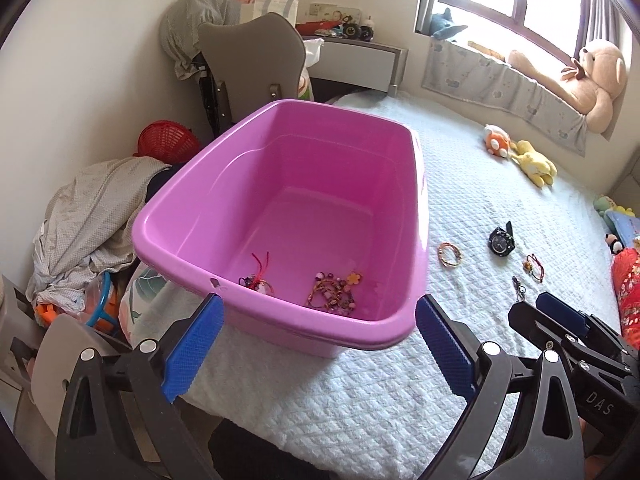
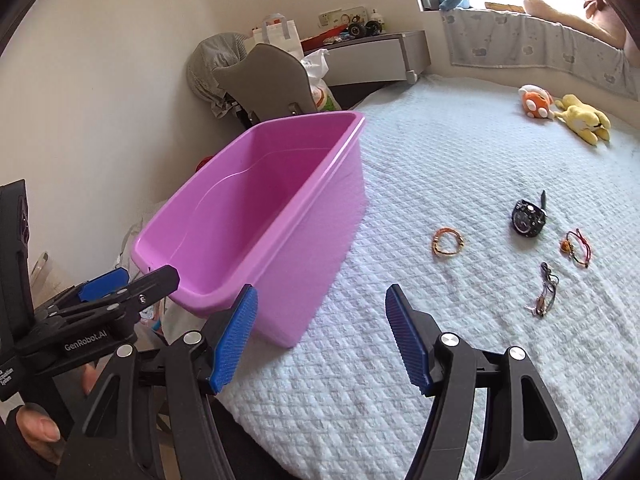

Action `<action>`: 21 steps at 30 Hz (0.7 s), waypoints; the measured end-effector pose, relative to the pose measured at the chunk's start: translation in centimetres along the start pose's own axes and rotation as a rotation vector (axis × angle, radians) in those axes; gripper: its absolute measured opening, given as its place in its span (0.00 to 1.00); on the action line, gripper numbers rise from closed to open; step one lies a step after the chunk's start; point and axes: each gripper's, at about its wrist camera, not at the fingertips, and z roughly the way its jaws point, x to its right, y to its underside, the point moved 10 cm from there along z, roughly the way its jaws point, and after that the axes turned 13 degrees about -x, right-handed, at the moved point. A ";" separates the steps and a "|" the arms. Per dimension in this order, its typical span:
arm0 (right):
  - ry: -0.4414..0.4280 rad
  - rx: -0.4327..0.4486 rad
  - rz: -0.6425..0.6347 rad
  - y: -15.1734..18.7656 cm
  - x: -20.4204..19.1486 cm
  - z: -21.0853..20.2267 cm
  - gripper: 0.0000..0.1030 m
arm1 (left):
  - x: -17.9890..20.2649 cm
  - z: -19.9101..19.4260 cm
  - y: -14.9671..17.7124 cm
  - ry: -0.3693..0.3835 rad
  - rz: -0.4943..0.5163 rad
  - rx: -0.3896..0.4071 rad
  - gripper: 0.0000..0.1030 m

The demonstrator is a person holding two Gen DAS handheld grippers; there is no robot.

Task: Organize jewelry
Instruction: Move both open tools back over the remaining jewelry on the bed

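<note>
A pink plastic tub (image 1: 160, 216) (image 2: 304, 216) stands on the white bed cover. Inside it lie a red tasselled charm (image 1: 258, 274) and a heap of beaded bracelets (image 1: 334, 292). To its right on the bed lie an orange bracelet (image 1: 450, 254) (image 2: 448, 241), a black watch (image 1: 501, 240) (image 2: 528, 218), a red cord bracelet (image 1: 535, 266) (image 2: 578, 247) and a small chain piece (image 1: 519, 288) (image 2: 546, 292). My left gripper (image 1: 316, 344) is open and empty at the tub's near rim. My right gripper (image 2: 322, 338) is open and empty, just right of the tub.
Plush toys (image 1: 520, 154) (image 2: 568, 114) lie further back on the bed, and a big teddy bear (image 1: 584, 80) sits on the window sill. A chair (image 1: 252, 64) and heaped clothes (image 1: 92, 216) stand left of the bed. More toys (image 1: 624, 248) lie at the right edge.
</note>
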 end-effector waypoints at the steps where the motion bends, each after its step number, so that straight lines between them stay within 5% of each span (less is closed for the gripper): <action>1: 0.005 0.005 0.012 0.6 0.8 -0.4 0.62 | 0.7 -0.2 0.3 0.005 0.011 0.006 0.92; 12: 0.113 0.047 0.167 6.7 12.1 -4.1 0.62 | 9.5 0.2 2.7 0.074 0.134 0.038 0.93; 21: 0.189 0.071 0.254 9.6 19.0 -5.1 0.62 | 15.6 4.2 3.6 0.107 0.205 0.018 0.93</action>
